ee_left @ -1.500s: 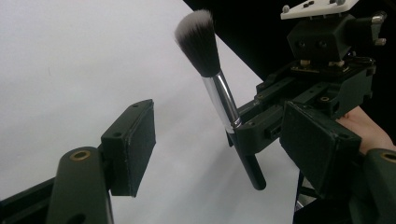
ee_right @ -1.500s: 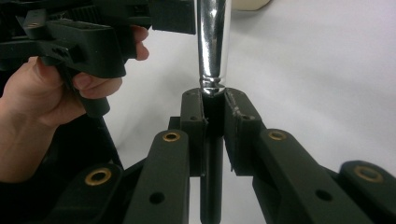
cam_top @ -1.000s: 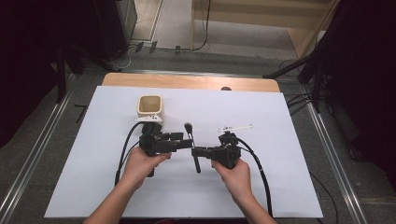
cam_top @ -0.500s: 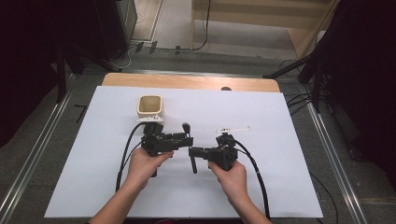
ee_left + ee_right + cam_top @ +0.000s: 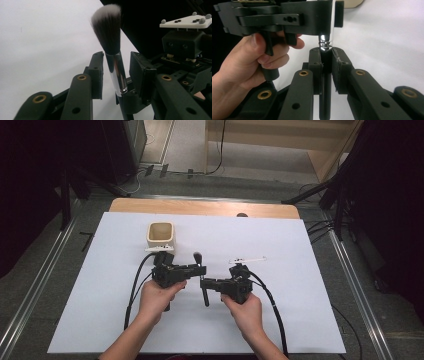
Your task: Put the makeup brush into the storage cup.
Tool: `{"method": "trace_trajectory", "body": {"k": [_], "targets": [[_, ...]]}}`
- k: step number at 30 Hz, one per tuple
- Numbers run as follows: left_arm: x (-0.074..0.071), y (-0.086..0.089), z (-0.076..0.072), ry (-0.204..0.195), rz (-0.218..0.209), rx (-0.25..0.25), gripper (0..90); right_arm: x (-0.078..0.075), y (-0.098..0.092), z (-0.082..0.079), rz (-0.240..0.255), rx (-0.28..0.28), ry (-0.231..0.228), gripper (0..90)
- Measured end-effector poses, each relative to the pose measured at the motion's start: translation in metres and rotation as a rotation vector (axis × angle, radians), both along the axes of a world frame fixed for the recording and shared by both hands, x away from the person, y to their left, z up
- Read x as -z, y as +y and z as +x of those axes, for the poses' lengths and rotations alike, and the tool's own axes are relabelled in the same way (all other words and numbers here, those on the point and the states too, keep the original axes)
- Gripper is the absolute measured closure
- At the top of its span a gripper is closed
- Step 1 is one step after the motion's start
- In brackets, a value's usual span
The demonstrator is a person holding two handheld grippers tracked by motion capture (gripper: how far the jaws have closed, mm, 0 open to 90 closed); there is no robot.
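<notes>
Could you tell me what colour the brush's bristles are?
Dark bristles with white tips; left gripper view.

Two hand-held grippers crowd the middle of the white surface (image 5: 300, 320), the left hand-held gripper (image 5: 192, 269) and right hand-held gripper (image 5: 209, 284) meeting at a makeup brush (image 5: 201, 277) that stands in the gap between them. Behind the left one, a cream square cup (image 5: 160, 235) blocks the way toward the far edge. A thin white stick (image 5: 247, 259) lies just beyond the right one. Broad open sheet stretches to either side and along the near edge.
</notes>
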State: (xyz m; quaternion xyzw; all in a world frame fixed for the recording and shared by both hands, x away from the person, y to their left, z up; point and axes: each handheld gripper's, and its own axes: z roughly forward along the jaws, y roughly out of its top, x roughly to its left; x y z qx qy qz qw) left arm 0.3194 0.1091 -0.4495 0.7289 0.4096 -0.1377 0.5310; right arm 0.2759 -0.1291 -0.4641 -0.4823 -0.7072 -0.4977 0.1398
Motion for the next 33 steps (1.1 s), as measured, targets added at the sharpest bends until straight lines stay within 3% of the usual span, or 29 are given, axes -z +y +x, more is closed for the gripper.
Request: {"method": "trace_trajectory", "body": {"k": [14,24,33], "targets": [[0.0032,-0.0004,-0.0008,0.02,-0.015,-0.016,74.6,0.001,0.004,-0.001,-0.005,0.013,-0.005,80.0],[0.0043,-0.0015,0.0011,0.079,-0.025,-0.013,78.0,0.003,0.0051,-0.0008,-0.01,0.012,0.006,80.0],[0.0041,-0.0009,0.0012,0.092,-0.028,-0.014,78.7,0.0034,0.0054,-0.0005,-0.008,0.011,0.005,79.7]]}}
